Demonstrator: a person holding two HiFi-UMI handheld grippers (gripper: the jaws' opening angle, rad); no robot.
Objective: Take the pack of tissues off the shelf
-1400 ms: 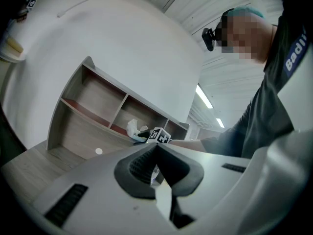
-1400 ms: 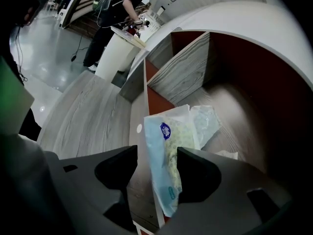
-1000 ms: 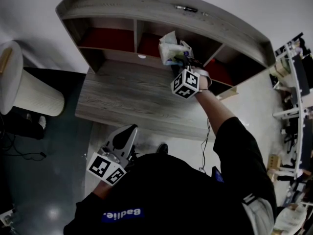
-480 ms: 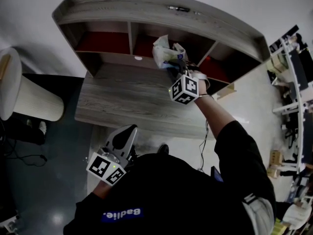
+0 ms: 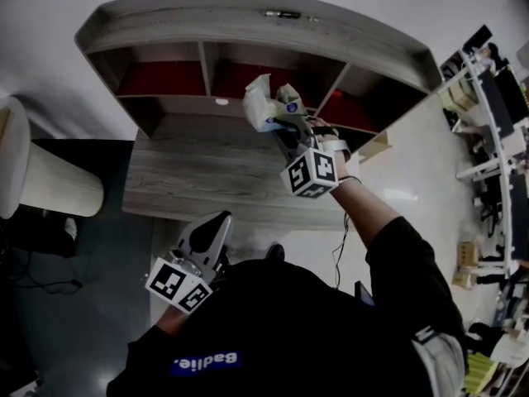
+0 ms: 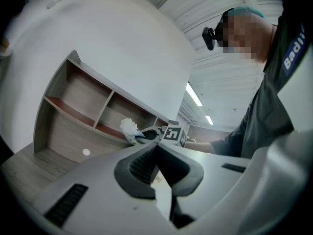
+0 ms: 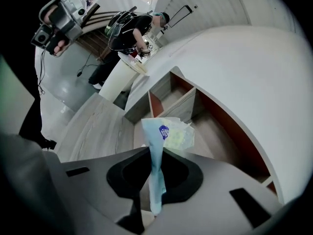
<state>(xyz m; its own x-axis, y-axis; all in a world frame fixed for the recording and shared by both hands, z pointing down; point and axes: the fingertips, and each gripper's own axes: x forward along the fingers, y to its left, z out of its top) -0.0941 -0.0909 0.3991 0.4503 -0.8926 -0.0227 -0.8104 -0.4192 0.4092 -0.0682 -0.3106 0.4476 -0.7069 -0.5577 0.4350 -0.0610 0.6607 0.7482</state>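
Observation:
The pack of tissues (image 5: 264, 106) is a pale blue and white soft wrapper with a blue logo. It hangs in front of the middle compartment of the wooden shelf (image 5: 248, 30), over the desk top (image 5: 198, 176). My right gripper (image 5: 285, 129) has its jaws closing on the wrapper's flat edge; in the right gripper view the pack (image 7: 168, 133) sticks up out of the pads of the right gripper (image 7: 155, 180). My left gripper (image 5: 211, 228) is low by my body, shut and empty. The left gripper view shows the pack (image 6: 129, 128) far off beyond the left gripper (image 6: 156, 150).
The shelf's compartments have red floors. A small dark pen-like object (image 5: 283, 13) lies on the shelf's top. A white round bin (image 5: 45, 180) stands left of the desk. Racks of goods (image 5: 496, 122) line the right. Another person (image 7: 129, 31) stands in the background.
My right gripper has drawn the pack out from the shelf compartment towards the desk, and its jaws have narrowed on the wrapper. The left gripper has stayed put.

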